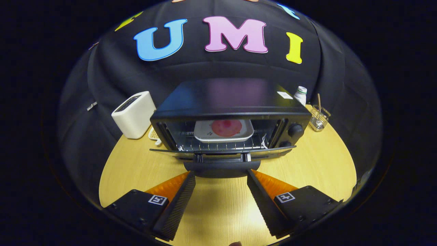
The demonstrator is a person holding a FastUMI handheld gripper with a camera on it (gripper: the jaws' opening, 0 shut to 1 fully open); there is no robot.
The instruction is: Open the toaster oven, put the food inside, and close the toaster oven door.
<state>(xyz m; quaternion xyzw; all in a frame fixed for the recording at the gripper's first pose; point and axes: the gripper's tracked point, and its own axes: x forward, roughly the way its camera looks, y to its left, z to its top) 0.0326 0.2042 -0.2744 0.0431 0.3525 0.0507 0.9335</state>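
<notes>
Tool [221,175] spread before curved door handle [221,168]

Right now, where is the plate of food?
The plate sits on the rack inside the open toaster oven, beyond the open hand-held gripper.

The tongs [221,175] point forward and slightly downward, level from side to side, with both fingers reaching ahead in a symmetrical V. The jaws stand wide apart, a broad gap between the two inner faces and nothing pressed between them. The left finger [181,201] runs up and inward to its tip; the right finger [261,201] mirrors it. Each finger shows a finely ribbed gripping face turned inward. Behind each finger sits a flat block carrying a small square marker. Both tips end close to the front edge of the oven door handle [218,169]; actual contact cannot be told
</notes>
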